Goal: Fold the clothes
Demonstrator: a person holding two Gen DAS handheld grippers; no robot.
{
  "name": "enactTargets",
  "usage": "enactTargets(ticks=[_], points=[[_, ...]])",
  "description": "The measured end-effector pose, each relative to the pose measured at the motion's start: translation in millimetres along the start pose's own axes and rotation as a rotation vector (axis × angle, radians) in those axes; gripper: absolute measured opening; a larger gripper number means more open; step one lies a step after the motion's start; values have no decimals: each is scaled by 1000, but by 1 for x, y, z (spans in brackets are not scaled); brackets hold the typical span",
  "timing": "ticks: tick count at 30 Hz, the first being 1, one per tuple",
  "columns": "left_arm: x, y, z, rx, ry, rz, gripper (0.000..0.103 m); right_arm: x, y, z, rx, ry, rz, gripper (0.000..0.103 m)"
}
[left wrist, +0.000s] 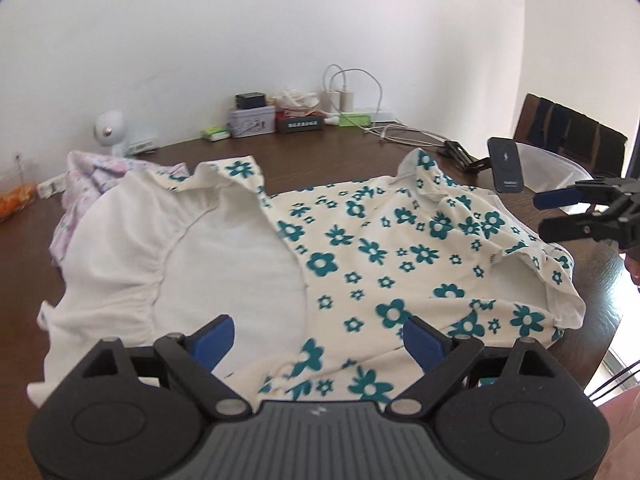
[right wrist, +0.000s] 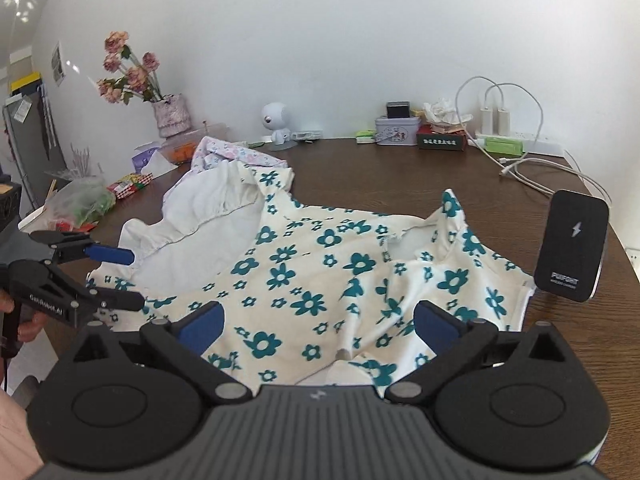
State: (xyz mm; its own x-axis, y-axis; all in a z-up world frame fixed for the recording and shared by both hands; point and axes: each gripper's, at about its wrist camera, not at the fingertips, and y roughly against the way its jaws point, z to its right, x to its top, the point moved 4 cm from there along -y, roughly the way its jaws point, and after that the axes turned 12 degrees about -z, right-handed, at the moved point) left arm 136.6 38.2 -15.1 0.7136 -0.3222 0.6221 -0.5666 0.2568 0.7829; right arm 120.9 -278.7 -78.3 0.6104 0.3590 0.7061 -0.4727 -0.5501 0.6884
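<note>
Garment: a cream top with teal flowers (left wrist: 360, 248) is spread on the brown table (left wrist: 320, 160), one side turned over so the plain white inside is seen.
Left gripper (left wrist: 320, 336): held wide open above the near hem, nothing is gripped.
Right gripper (right wrist: 318, 330): also held wide open, nothing is gripped.
Beside: a pink floral cloth (left wrist: 96, 176) is touching the far left edge of the top.

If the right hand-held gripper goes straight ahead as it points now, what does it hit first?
Most likely the cream garment with teal flower print lying crumpled on the brown wooden table. The open right hand-held gripper points down over it, empty. Depth is unclear, so contact height is uncertain.
</note>
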Motion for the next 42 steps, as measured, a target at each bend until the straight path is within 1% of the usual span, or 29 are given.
enactTargets(ticks=[1,2,3,4,5,6,7,9,10,12,15,16,17,18,19,20,21,22,23,25,28,30,32,36,38,42], points=[[-5,2,-7,9,16,-4,88,-2,-2,-9,3,25,-1,100],[-11,5,-14,21,27,-12,83,-4,-6,-21,17,54,-3,96],[-16,6,-20,30,37,-20,79,-5,-11,-31,42,76,-17,84],[-22,7,-26,28,44,-32,68,-6,-18,-40,66,91,-40,71],[-28,8,-31,19,53,-45,58,-7,-25,-49,89,106,-62,64],[-33,7,-36,11,65,-57,52,-9,-31,-55,97,120,-85,54],[-38,6,-40,4,74,-67,48,-10,-38,-62,104,133,-107,44],[-47,5,-45,-4,84,-84,37,-15,-48,-71,98,152,-145,39],[-50,6,-46,-11,85,-85,36,-18,-51,-73,90,159,-161,35],[-56,8,-45,-23,79,-81,36,-24,-54,-75,80,163,-190,31],[-58,10,-44,-26,71,-72,35,-29,-55,-76,70,162,-211,31],[-57,12,-44,-25,74,-61,37,-30,-54,-77,67,159,-209,31],[-56,16,-44,-21,79,-42,43,-29,-52,-76,68,150,-203,32],[-54,20,-45,-17,85,-23,49,-26,-45,-75,79,137,-178,40],[-53,26,-45,-7,84,2,62,-23,-38,-73,88,125,-152,54],[-52,34,-44,11,75,34,75,-19,-28,-70,79,123,-116,63],[-52,43,-43,27,62,64,79,-15,-18,-68,68,123,-80,83],[-52,51,-41,42,43,90,85,-13,-6,-67,41,133,-44,96],[-52,58,-39,62,25,104,88,-12,6,-65,12,146,-18,101],[-54,67,-36,121,-7,100,94,-13,24,-60,-44,160,-3,103],[-60,78,-30,203,-64,86,95,-20,41,-50,-132,180,-24,103],[-67,81,-25,231,-106,73,96,-31,48,-44,-188,196,-56,103],[-74,83,-20,241,-136,64,96,-44,51,-41,-227,207,-88,103],[-85,80,-11,251,-187,48,96,-70,51,-41,-272,248,-137,103],[-89,77,-8,270,-227,39,96,-80,48,-42,-321,301,-150,103],[-90,71,-5,322,-359,8,96,-93,43,-42,-420,432,-185,103]])
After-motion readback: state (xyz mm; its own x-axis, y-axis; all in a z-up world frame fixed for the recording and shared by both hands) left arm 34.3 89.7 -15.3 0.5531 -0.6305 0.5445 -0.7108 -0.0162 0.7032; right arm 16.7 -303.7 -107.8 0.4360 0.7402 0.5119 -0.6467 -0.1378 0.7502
